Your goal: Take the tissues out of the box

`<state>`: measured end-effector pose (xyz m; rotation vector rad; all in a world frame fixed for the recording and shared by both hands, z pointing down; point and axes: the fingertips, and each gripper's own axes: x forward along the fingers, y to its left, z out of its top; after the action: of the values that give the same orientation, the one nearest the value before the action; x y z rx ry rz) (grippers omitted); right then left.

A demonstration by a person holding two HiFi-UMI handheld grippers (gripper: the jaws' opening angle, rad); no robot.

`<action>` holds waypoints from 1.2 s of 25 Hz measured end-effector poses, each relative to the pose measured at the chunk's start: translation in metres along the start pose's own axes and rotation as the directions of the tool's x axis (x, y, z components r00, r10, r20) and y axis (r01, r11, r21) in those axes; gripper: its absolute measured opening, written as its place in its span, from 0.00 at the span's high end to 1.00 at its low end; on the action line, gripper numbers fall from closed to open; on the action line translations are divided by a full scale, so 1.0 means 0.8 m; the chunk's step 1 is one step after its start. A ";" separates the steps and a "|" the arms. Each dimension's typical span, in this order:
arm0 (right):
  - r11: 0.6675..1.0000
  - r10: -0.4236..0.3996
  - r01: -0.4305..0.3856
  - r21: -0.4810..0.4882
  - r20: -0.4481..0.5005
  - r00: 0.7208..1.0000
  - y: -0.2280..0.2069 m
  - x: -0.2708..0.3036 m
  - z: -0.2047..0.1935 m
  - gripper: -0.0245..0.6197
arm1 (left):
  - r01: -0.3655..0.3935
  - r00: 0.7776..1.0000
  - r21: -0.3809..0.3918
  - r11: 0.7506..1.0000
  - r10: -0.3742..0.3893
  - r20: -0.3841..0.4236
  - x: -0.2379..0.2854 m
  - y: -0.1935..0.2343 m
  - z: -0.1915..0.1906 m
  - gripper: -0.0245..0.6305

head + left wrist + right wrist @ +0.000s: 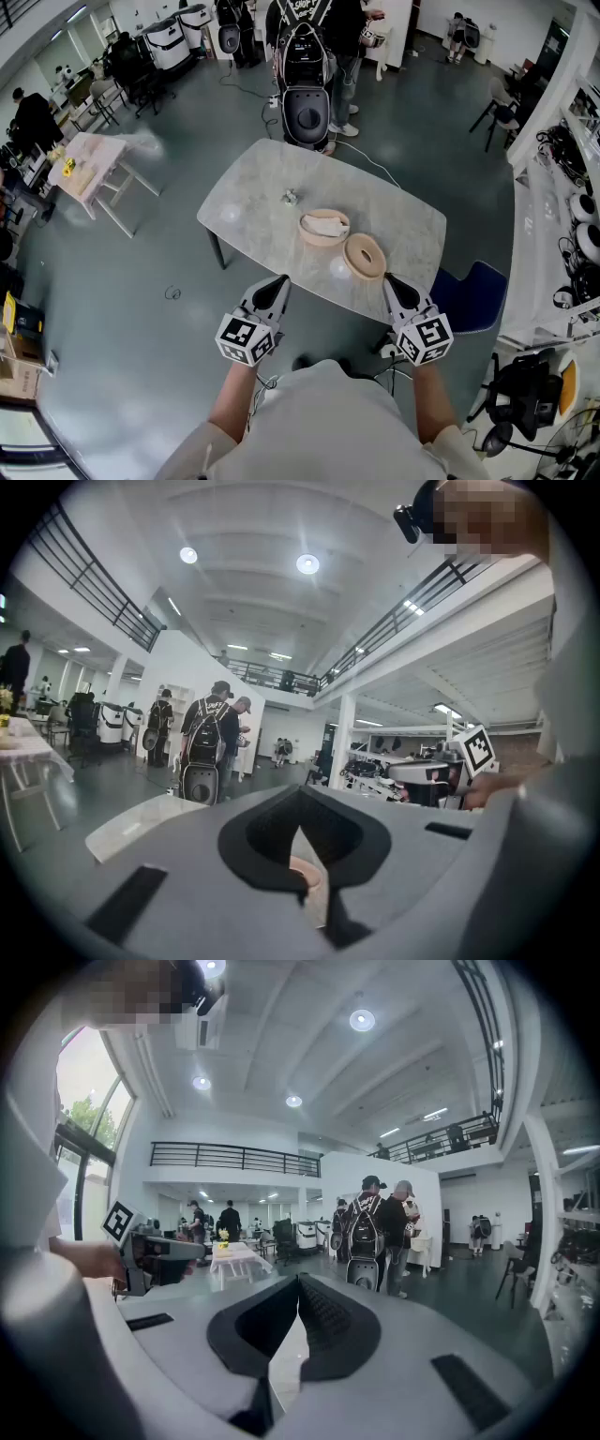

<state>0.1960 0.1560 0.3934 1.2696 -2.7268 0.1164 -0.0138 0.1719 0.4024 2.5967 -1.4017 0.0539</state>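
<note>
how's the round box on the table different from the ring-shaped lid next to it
The round box is open-topped with white tissue showing inside; the lid shows a hole in its middle and no tissue. The round box sits farther from the person, the lid nearer and to the right. Both are tan, round and lie flat on the pale table.

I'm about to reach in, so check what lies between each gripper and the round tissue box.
Left gripper: only bare marble table lies before the round tissue box. Right gripper: the ring-shaped lid lies flat on the table, directly between it and the box.
</note>
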 end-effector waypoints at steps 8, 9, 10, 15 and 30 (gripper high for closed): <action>1.000 0.013 -0.013 -0.009 0.000 1.000 0.002 0.004 0.002 0.92 | 0.004 1.000 -0.004 1.000 -0.004 0.000 0.004 -0.003 0.000 0.95; 1.000 0.015 -0.015 -0.010 -0.002 1.000 0.002 0.002 0.001 0.92 | 0.004 1.000 -0.005 1.000 -0.004 0.000 0.004 -0.005 -0.001 0.95; 1.000 0.016 -0.016 -0.010 -0.003 1.000 0.003 0.001 0.000 0.92 | 0.004 1.000 -0.006 1.000 -0.004 0.001 0.004 -0.006 -0.002 0.95; 1.000 0.003 -0.003 0.009 0.008 1.000 0.003 -0.001 -0.002 0.92 | 0.008 1.000 -0.012 1.000 -0.008 -0.001 0.001 -0.007 -0.007 0.95; 0.999 -0.031 0.031 0.027 -0.007 1.000 0.023 0.015 -0.011 0.91 | 0.036 0.999 -0.032 0.999 -0.037 -0.021 -0.008 0.019 -0.020 0.95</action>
<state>0.1751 0.1594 0.4038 1.3152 -2.7077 0.1555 -0.0294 0.1720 0.4199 2.5872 -1.3361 0.0543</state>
